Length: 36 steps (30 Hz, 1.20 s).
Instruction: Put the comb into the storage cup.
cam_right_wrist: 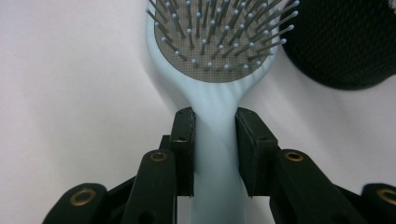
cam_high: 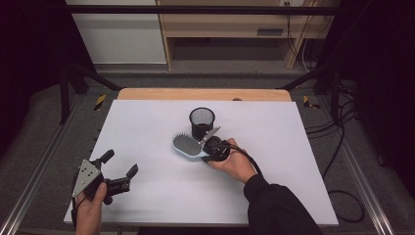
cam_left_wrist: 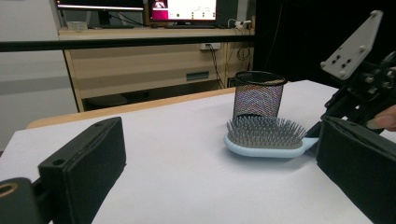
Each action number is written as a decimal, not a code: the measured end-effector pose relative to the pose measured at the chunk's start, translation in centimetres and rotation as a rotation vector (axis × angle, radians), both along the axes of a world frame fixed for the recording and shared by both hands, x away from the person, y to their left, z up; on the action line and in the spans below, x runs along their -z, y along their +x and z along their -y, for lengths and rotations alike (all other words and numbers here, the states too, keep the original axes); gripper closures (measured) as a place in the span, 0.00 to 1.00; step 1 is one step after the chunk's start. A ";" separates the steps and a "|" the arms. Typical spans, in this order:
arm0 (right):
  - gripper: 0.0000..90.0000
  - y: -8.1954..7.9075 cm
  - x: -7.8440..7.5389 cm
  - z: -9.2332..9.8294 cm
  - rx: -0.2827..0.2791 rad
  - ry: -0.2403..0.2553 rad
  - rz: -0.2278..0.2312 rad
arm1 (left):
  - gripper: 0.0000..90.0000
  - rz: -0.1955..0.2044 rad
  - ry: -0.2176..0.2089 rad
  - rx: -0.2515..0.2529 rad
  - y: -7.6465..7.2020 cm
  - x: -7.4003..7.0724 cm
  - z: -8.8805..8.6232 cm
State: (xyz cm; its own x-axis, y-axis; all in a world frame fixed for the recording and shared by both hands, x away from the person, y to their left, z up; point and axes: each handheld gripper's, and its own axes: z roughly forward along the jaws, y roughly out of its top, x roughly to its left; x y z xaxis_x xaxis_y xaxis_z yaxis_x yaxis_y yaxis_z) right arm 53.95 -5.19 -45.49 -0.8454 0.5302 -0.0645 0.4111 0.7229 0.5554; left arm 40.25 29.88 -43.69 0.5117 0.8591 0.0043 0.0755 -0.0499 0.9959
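Note:
A light blue hairbrush [cam_high: 187, 145] lies bristles up on the white table top [cam_high: 147, 122], just in front of a black mesh cup [cam_high: 202, 122]. My right gripper [cam_high: 208, 149] is shut on the brush's handle [cam_right_wrist: 215, 140]; both pads press its sides in the right gripper view. The brush head [cam_right_wrist: 217, 42] points away from me, with the mesh cup [cam_right_wrist: 343, 42] at its right. My left gripper [cam_high: 120, 164] is held at the near left of the table, jaws wide open with nothing between them. In the left gripper view the hairbrush [cam_left_wrist: 266, 137], mesh cup [cam_left_wrist: 258, 95] and right gripper [cam_left_wrist: 327, 128] lie ahead.
A wooden strip [cam_high: 203, 94] edges the table's far side. Beyond it stand a shelf unit [cam_high: 235, 29] and a white cabinet [cam_high: 117, 34]. Metal rails [cam_high: 29, 186] run along both sides, and cables [cam_high: 342, 147] trail at the right.

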 end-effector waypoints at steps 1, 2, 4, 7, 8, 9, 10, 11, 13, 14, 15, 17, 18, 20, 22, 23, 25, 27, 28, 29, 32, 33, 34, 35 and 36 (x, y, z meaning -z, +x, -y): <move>0.77 -0.3 -0.2 0.0 -0.006 0.005 0.014 | 0.02 0.000 0.003 0.001 0.0 0.0 0.0; 0.77 -0.6 -0.6 0.0 -0.012 0.018 0.024 | 0.02 0.001 0.005 0.002 0.0 0.0 0.0; 0.77 -1.0 -1.0 0.1 -0.017 0.039 0.042 | 0.02 0.002 0.005 0.002 0.0 0.0 0.0; 0.77 -1.7 -1.6 0.6 -0.021 0.067 0.073 | 0.02 -0.002 0.004 -0.009 0.0 0.0 0.1; 0.77 -2.0 -1.8 0.8 -0.020 0.078 0.082 | 0.02 -0.004 0.001 -0.021 -0.1 -0.1 0.2; 0.77 -2.5 -1.9 1.1 -0.015 0.096 0.097 | 0.02 -0.005 -0.001 -0.022 -0.1 -0.1 0.2; 0.77 -2.7 -2.0 1.2 -0.014 0.102 0.102 | 0.02 -0.007 -0.014 -0.021 -0.1 -0.1 0.3; 0.77 -3.2 -2.0 1.5 -0.008 0.103 0.116 | 0.02 -0.009 -0.021 -0.018 -0.2 -0.1 0.4; 0.77 -3.9 -2.2 2.0 0.000 0.121 0.134 | 0.02 -0.018 -0.037 -0.008 -0.3 -0.2 0.8; 0.77 -4.2 -2.2 2.2 0.005 0.136 0.139 | 0.02 -0.021 -0.038 0.010 -0.3 -0.3 1.1; 0.77 -4.6 -2.3 2.6 0.011 0.152 0.153 | 0.02 -0.026 -0.053 0.019 -0.3 -0.3 1.4; 0.77 -5.3 -2.5 3.1 0.020 0.189 0.174 | 0.02 -0.042 -0.088 0.054 -0.2 -0.5 2.4; 0.77 -5.5 -2.5 3.3 0.024 0.203 0.182 | 0.02 -0.047 -0.084 0.073 -0.1 -0.6 3.3; 0.77 -5.9 -2.6 3.8 0.036 0.224 0.204 | 0.02 -0.054 -0.068 0.105 0.1 -1.0 4.5; 0.77 -6.2 -2.6 4.1 0.040 0.258 0.221 | 0.02 -0.066 -0.060 0.148 0.5 -1.4 5.8; 0.77 -6.2 -2.7 4.2 0.044 0.277 0.226 | 0.02 -0.074 -0.065 0.169 0.7 -1.7 6.4; 0.77 -6.3 -2.7 4.4 0.046 0.313 0.240 | 0.02 -0.088 -0.079 0.206 1.4 -2.2 7.7; 0.77 -6.4 -2.7 4.4 0.048 0.342 0.253 | 0.02 -0.103 -0.085 0.226 2.3 -2.7 9.0; 0.77 -6.4 -2.8 4.4 0.050 0.354 0.261 | 0.03 -0.111 -0.086 0.228 2.6 -2.9 9.4; 0.77 -6.5 -2.8 4.4 0.051 0.363 0.269 | 0.03 -0.119 -0.092 0.230 2.9 -3.0 9.8; 0.77 -6.7 -3.1 4.5 0.053 0.392 0.286 | 0.03 -0.152 -0.108 0.251 3.9 -3.2 10.9; 0.77 -6.8 -3.2 4.6 0.052 0.408 0.293 | 0.03 -0.162 -0.104 0.253 4.2 -3.2 11.1; 0.77 -6.8 -3.2 4.6 0.051 0.417 0.297 | 0.03 -0.181 -0.113 0.251 4.6 -3.0 11.4; 0.77 -6.9 -3.3 4.5 0.049 0.427 0.304 | 0.04 -0.195 -0.128 0.254 4.8 -3.0 11.6; 0.77 -7.0 -3.4 4.5 0.048 0.430 0.309 | 0.04 -0.212 -0.147 0.263 5.1 -3.0 11.9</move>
State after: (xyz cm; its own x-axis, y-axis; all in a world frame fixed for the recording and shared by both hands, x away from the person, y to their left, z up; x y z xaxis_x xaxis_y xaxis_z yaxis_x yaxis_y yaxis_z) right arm 46.94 -9.70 -42.14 -0.7955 0.6013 -0.0745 0.2088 0.3874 0.8979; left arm 45.33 18.01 -40.70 0.6912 0.6820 -0.2392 0.2847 0.0473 0.9574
